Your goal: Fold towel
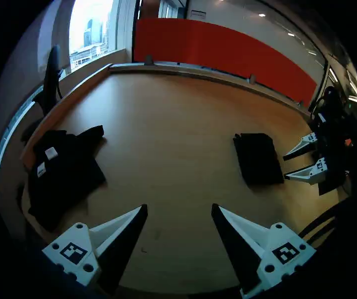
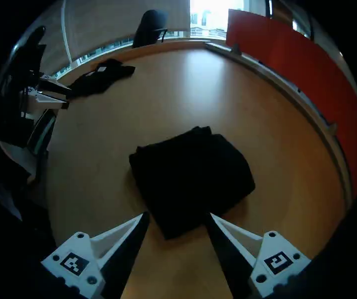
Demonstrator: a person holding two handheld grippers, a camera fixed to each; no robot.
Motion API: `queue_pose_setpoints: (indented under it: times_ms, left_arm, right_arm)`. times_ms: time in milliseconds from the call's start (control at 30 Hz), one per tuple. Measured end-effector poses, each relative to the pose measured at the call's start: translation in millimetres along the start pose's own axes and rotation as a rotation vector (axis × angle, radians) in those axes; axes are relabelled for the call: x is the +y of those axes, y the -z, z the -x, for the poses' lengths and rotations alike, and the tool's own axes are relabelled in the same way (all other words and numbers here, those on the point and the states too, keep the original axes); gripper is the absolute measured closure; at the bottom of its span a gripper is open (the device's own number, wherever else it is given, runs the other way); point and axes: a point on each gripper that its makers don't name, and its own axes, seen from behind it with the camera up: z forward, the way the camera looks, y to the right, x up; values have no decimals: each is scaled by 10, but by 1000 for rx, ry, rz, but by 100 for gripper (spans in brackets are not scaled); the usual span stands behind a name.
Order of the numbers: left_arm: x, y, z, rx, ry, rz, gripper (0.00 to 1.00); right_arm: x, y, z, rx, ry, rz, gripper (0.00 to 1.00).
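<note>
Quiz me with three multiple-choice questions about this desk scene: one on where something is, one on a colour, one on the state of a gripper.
1. Where is the folded black towel?
A. on an office chair
B. on the wooden table, just ahead of the right gripper
C. on the floor

2. What colour is the partition along the table's far edge?
A. blue
B. green
C. red

3. How is the left gripper?
A. open, holding nothing
B. shut on the towel
C. shut on a cup

Answers:
1 B, it lies flat on the wood right before that gripper.
2 C, the panel is plainly red.
3 A, it stands wide open over bare wood.
</note>
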Motion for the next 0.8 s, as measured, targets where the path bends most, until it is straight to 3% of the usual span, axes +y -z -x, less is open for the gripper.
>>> queue_pose_setpoints:
  times_ms: [500,800]
  left_arm:
    - [51,-3,32,-2,-1,7,5]
    - [44,7,42,-2,2,7,5]
  right_arm:
    - [-33,-130,346,-64,-20,33,19]
    - [-15,-161,367,-57,-63,50,36]
